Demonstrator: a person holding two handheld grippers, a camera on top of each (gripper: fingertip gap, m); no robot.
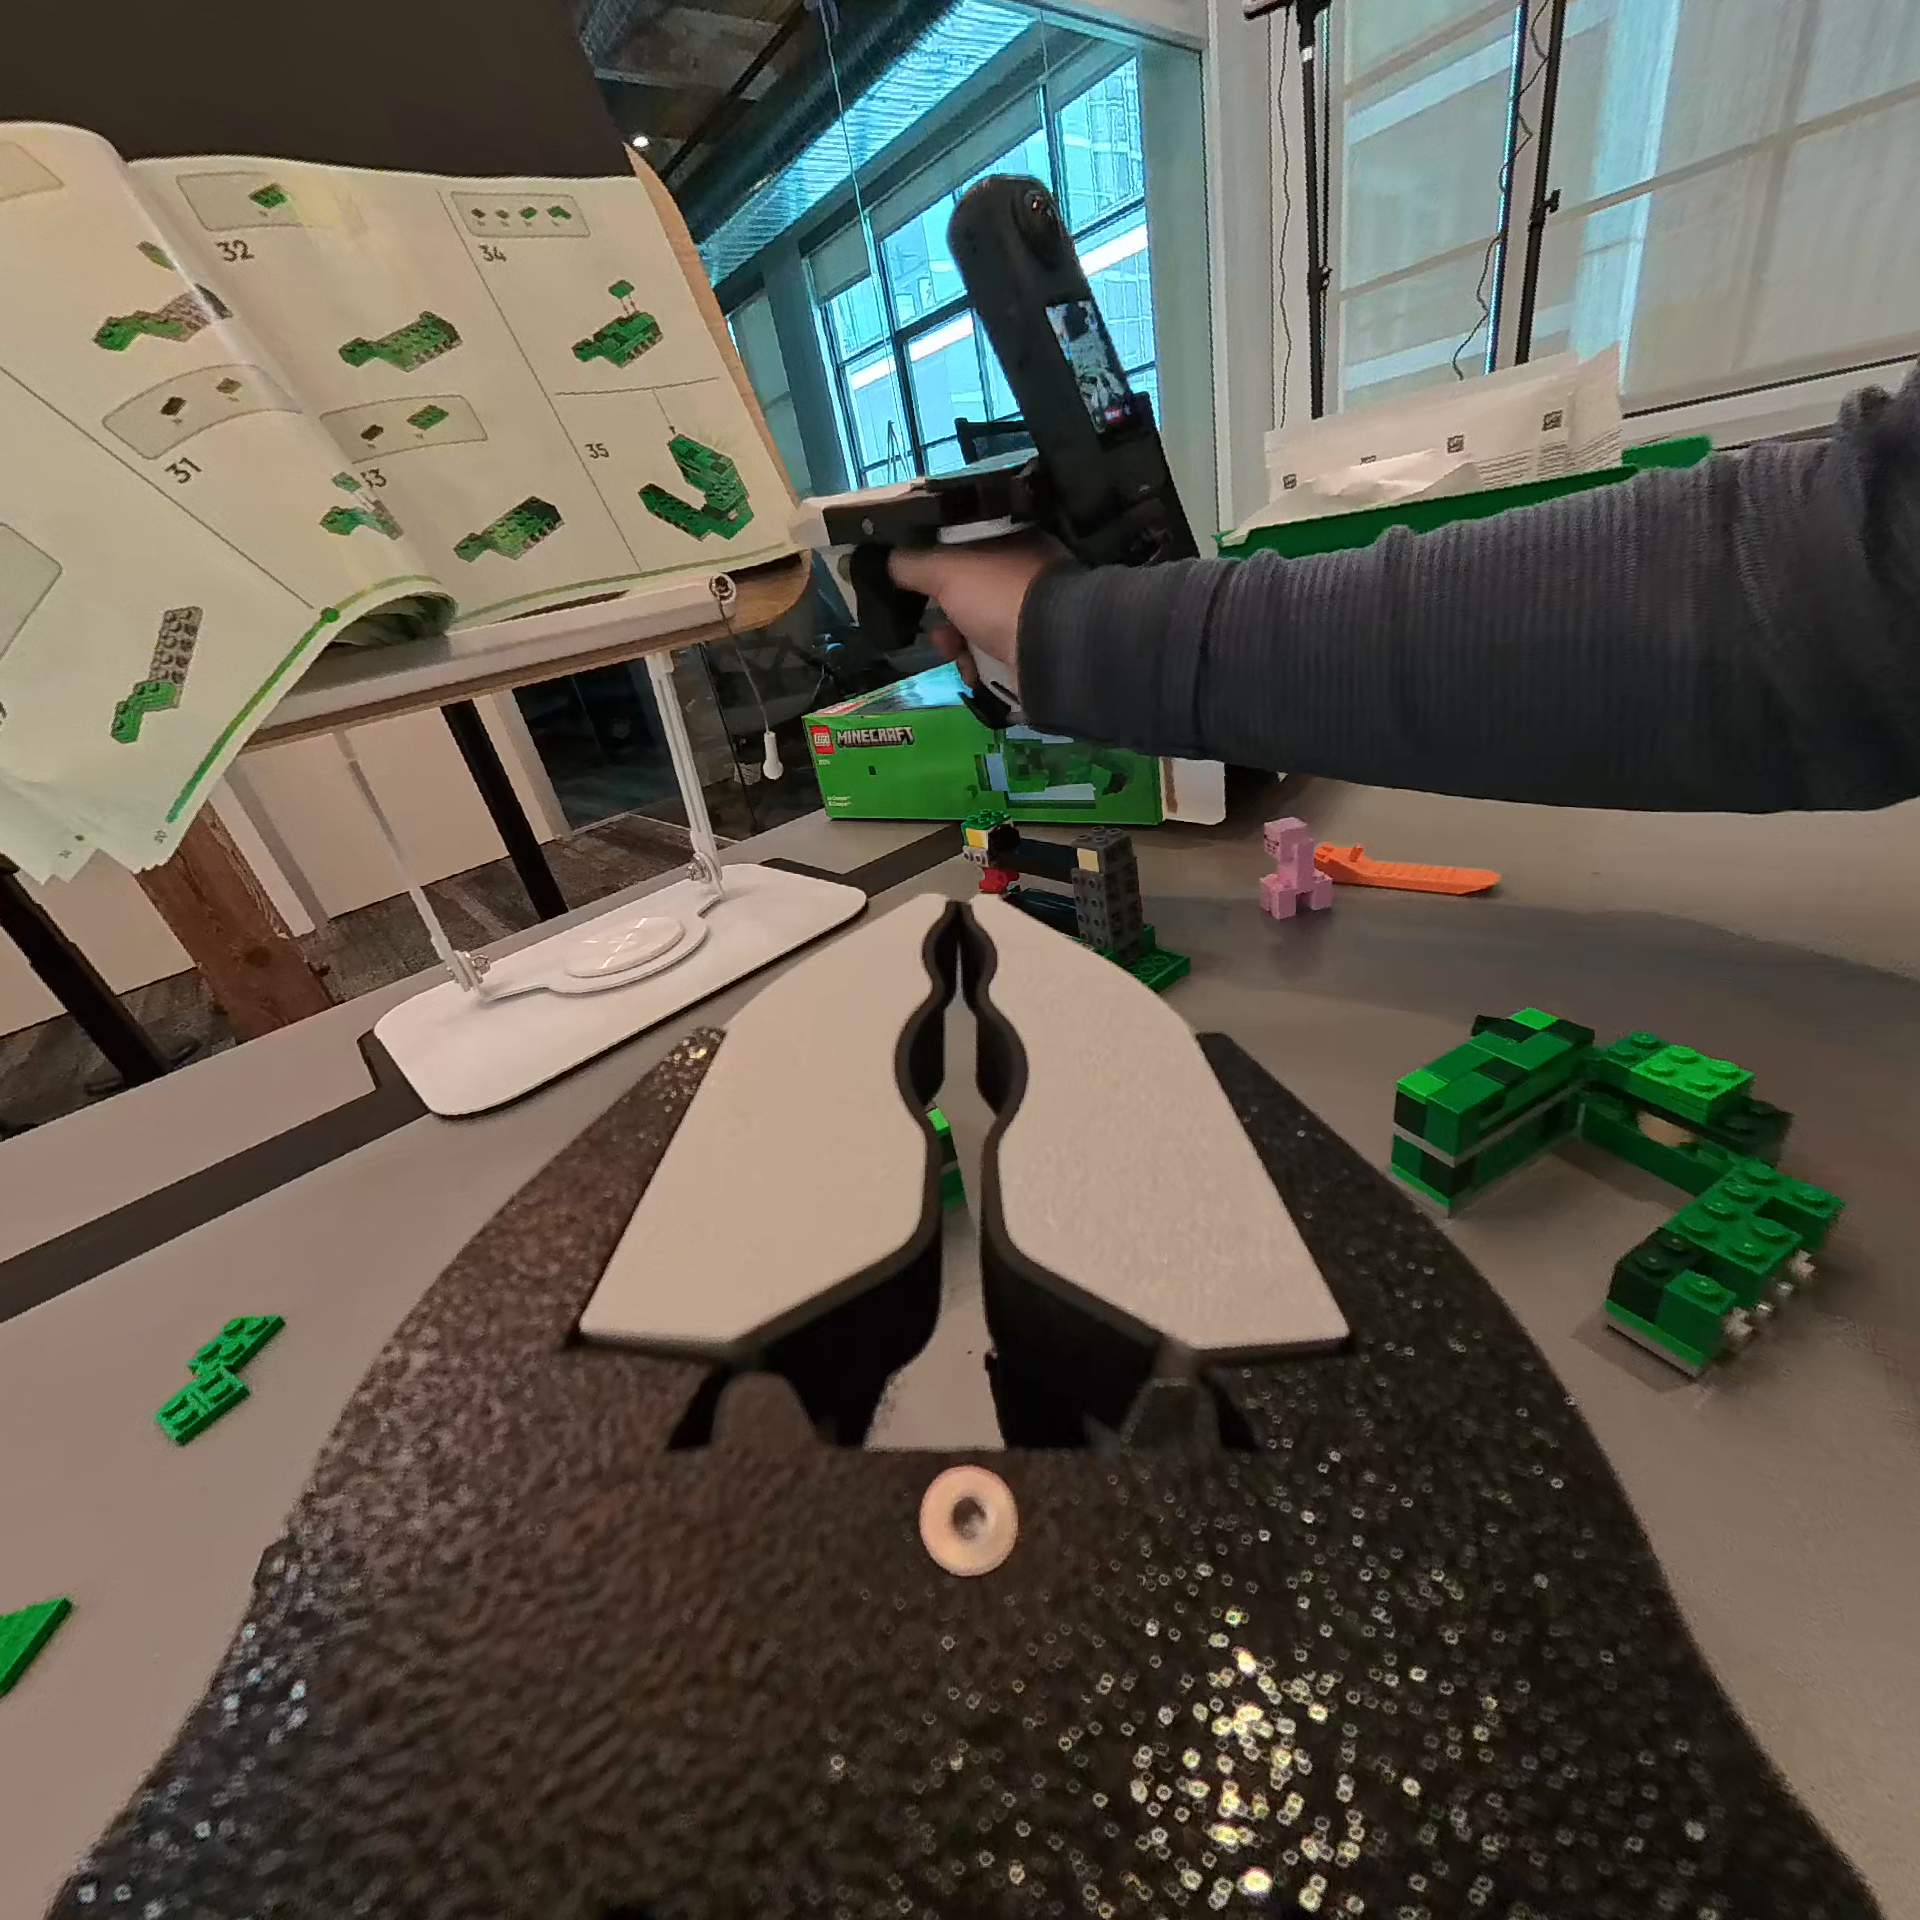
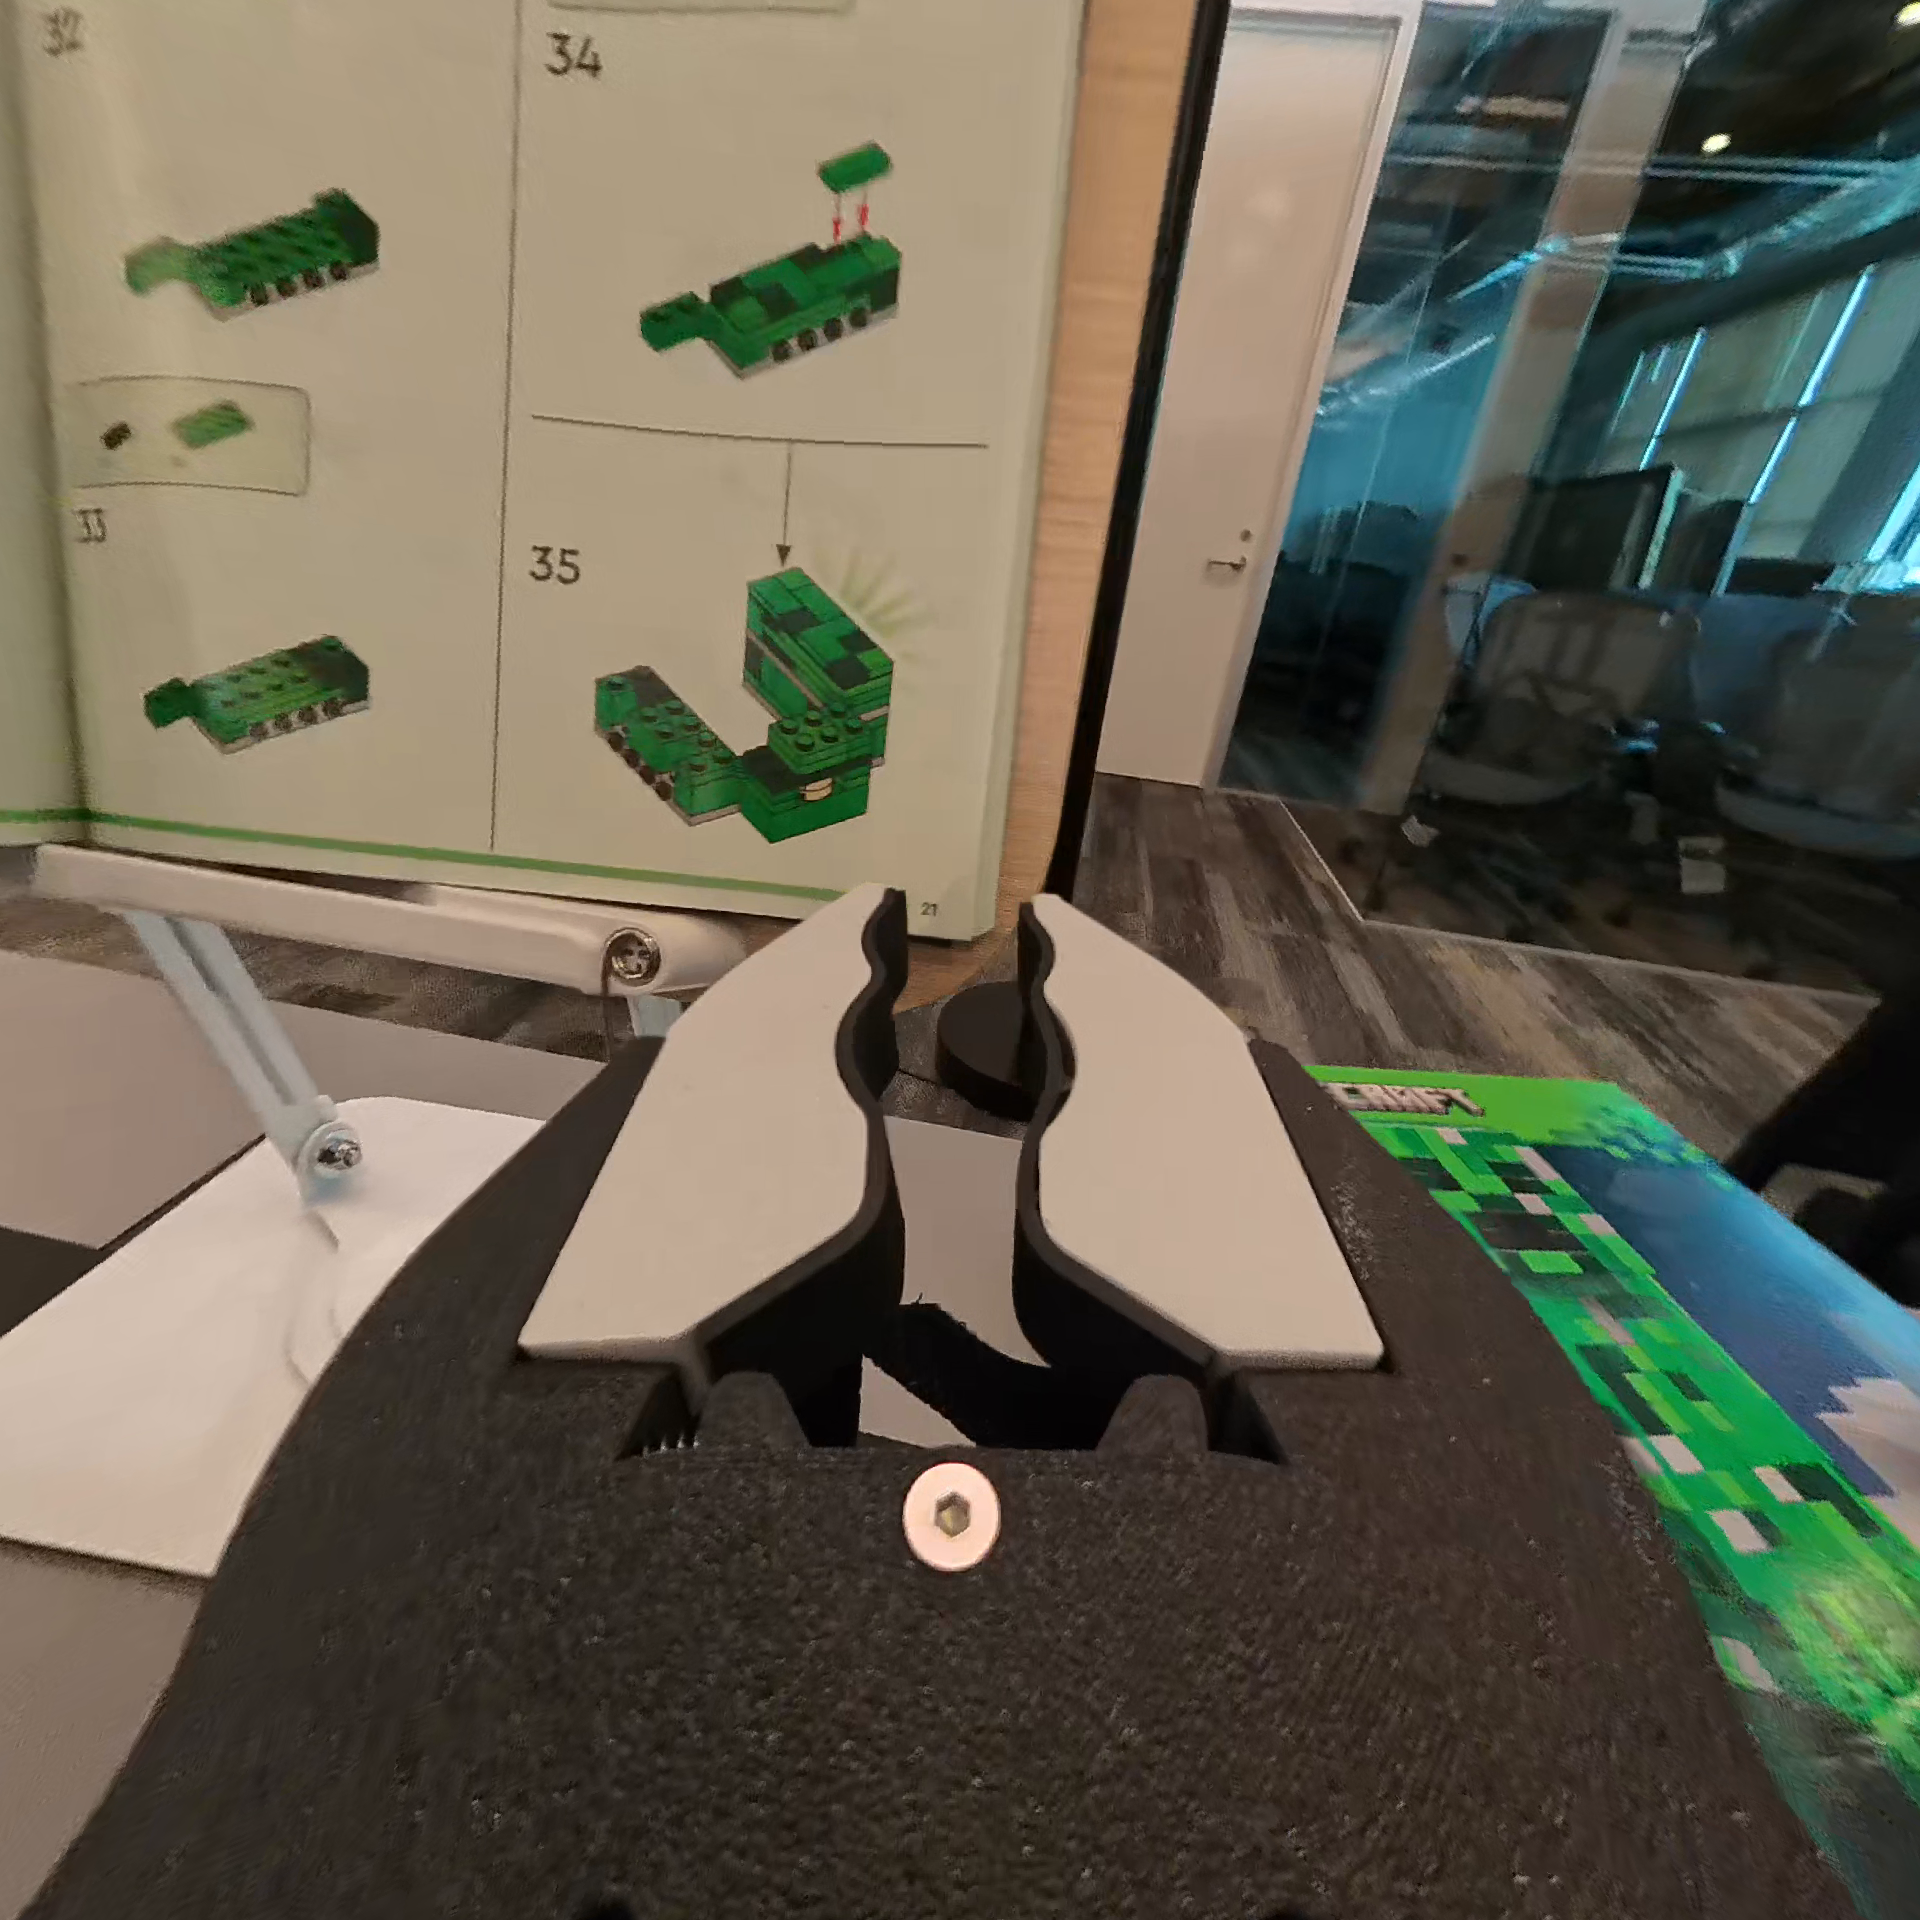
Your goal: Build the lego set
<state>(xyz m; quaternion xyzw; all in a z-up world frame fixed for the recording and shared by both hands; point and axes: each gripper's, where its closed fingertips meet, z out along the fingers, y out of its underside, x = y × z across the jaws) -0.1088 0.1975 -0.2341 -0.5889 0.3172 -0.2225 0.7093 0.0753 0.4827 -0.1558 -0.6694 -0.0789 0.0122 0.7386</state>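
Observation:
My left gripper (image 1: 961, 920) is shut and hangs low over the grey table (image 1: 1558, 1558). A bit of a small green brick (image 1: 943, 1153) shows through the gap between the fingers; I cannot tell whether it is gripped. The green L-shaped build (image 1: 1600, 1153) lies on the table to its right. My right gripper (image 2: 961, 914) is open a little and empty, raised close to the lower right corner of the open instruction booklet (image 2: 520, 416). The left wrist view shows the booklet (image 1: 364, 416) and a person's hand (image 1: 966, 613) holding that gripper there.
The booklet rests on a white stand (image 1: 623, 966) at the back left. Behind are the green set box (image 1: 987, 758), a small dark build (image 1: 1081, 883), a pink pig figure (image 1: 1291, 868) and an orange separator (image 1: 1403, 871). Loose green plates (image 1: 218, 1377) lie front left. Some 35 centimeters of space lies between my two pairs of fingers. About 15 centimeters separates my left fingertips from the green L-shaped build (image 1: 1600, 1153).

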